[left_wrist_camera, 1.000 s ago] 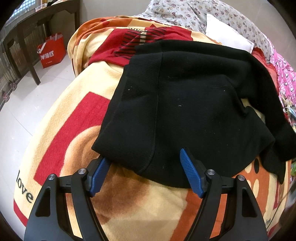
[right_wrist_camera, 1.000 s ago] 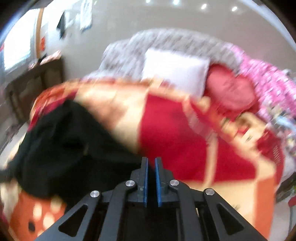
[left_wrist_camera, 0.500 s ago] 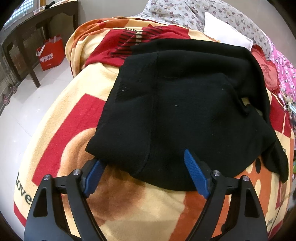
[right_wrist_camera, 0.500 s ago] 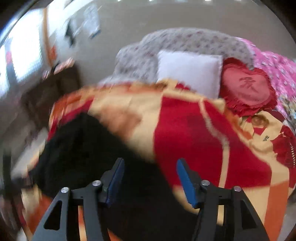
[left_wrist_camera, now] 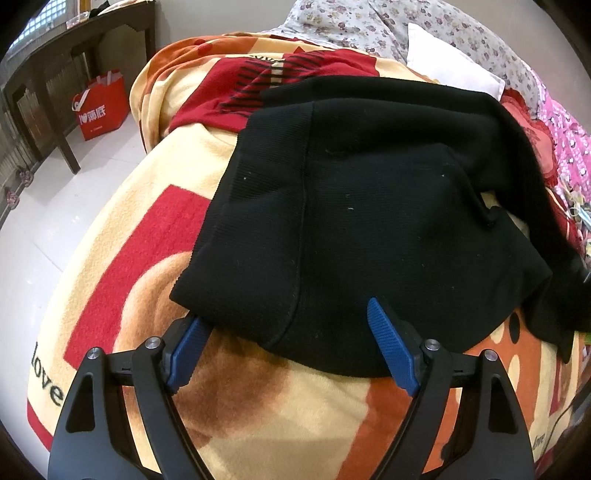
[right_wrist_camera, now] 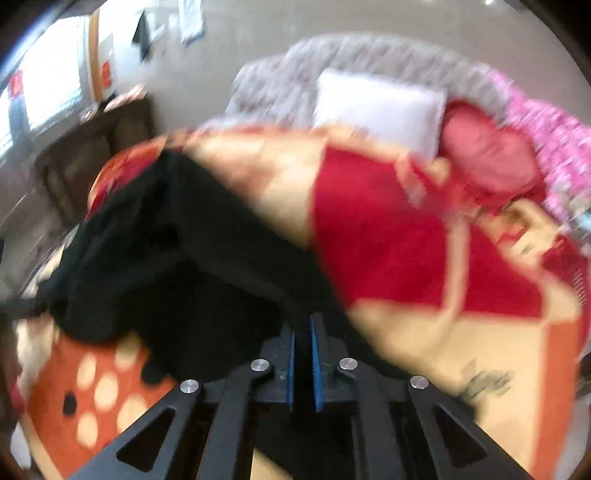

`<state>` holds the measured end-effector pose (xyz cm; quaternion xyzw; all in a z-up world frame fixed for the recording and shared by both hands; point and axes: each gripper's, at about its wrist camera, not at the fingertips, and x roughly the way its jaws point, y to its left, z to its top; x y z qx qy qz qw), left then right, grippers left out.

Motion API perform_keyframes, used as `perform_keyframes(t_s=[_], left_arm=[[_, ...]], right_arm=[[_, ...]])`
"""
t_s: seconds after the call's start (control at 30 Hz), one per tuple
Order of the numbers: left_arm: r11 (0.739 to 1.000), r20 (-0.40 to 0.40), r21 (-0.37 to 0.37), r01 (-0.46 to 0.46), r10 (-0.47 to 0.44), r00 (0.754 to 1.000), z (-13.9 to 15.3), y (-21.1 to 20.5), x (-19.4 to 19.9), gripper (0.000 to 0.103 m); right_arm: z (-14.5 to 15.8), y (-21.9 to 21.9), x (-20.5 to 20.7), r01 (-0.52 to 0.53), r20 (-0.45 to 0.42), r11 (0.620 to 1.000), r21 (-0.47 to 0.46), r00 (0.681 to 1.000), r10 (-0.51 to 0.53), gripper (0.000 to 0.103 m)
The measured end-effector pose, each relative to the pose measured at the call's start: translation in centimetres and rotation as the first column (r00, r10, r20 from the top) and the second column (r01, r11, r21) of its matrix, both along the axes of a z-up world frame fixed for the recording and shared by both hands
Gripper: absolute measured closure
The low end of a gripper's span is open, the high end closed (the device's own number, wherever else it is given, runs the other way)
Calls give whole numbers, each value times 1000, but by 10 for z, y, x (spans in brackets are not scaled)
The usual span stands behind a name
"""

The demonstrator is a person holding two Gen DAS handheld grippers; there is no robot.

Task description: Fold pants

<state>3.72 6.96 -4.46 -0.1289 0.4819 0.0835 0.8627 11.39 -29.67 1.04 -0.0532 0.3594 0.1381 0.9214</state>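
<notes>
1. The bed fills both views, covered by a plush blanket in cream, red and orange, with the word "love" printed near its left corner in the left wrist view.
2. The black pants lie folded over on that blanket, roughly at its middle, one darker layer stacked on another and a loose part trailing off to the right. In the right wrist view, which is blurred, the pants spread across the blanket's left half.
3. A floral quilt is heaped at the head of the bed, beyond the pants.
4. A dark wooden desk stands on the white floor to the left of the bed.
5. A white pillow rests against the quilt, with a red cushion just beside it toward the bed's right.
6. A red shopping bag sits on the floor under the desk, off the bed's left side.
7. The left hand-held gripper is spread wide at the near hem of the pants; its left blue pad is tucked under the fabric edge and its right pad stands over the cloth.
8. The right hand-held gripper is pinched narrow, with black pants fabric running between its blue pads, near the bed's front edge.
</notes>
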Motion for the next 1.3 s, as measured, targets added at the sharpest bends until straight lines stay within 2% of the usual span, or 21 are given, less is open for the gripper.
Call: perform_keyframes(t_s=[0.1,0.2,0.23,0.3,0.4,0.47,0.53,0.57,0.63,0.7,0.83,0.93,0.97,1.0,1.03,1.07,1.1,1.13,1.2,1.3], left_arm=[[1000,-1,8,1,-1,1000,-1,-2,0,18],[1000,-2,13,2,-2,1000,-1,-2,1,18],[1000,-4,14,1,-1,1000,-1,-2,1,18],[1000,-5,15,3,-3,1000,-1,-2,1,18],[1000,-6,14,10,-10,1000,-1,-1,1,18],[1000,-4,13,12,-12,1000,-1,-1,1,17],[1000,-3,9,13,-13,1000,-1,-1,1,17],[1000,-3,6,13,-13,1000,-1,-1,0,16],[1000,-1,-2,9,-9,1000,0,0,0,16],[1000,0,-19,1,-1,1000,0,1,0,16],[998,8,-68,0,1,1000,2,4,0,16],[995,22,-97,15,-13,1000,2,2,2,16],[994,31,-104,17,-14,999,3,2,2,18],[994,40,-105,19,-15,999,4,1,3,34],[995,41,-95,23,-19,999,5,-1,3,45],[996,35,-79,27,-24,999,5,-3,4,67],[997,31,-76,30,-28,999,5,-4,6,80],[995,33,-94,37,-34,999,5,-3,7,82],[992,31,-117,40,-36,999,7,0,8,89],[979,67,-195,61,-48,997,23,13,0,90]], right_arm=[[30,1,27,113,136,989,-100,986,-99,97],[40,2,71,157,161,982,-107,977,-139,98],[34,7,90,176,158,975,-138,975,-154,98],[22,8,111,184,135,974,-130,977,-167,98],[0,-1,127,189,15,979,-77,982,-188,96],[2,-14,115,192,20,981,-18,981,-192,91],[6,-27,90,203,22,979,-4,979,-203,70],[10,-35,73,201,21,980,15,979,-201,67],[12,-49,40,181,3,982,51,983,-181,63],[1,-67,2,210,-63,975,68,976,-206,57],[-37,-98,-47,294,-193,953,68,941,-277,57],[-65,-110,-65,345,-259,936,65,912,-318,56],[-65,-110,-69,348,-234,934,81,917,-322,56],[-65,-106,-70,334,-233,938,96,923,-305,56],[-66,-102,-70,307,-242,944,118,931,-273,56],[-66,-97,-69,275,-237,950,150,943,-235,60],[-67,-91,-68,255,-227,952,170,950,-214,75],[-68,-82,-67,244,-218,958,147,953,-210,85],[-64,-72,-68,222,-192,967,120,961,-197,94],[-39,-82,-80,223,-143,951,213,970,-195,96]])
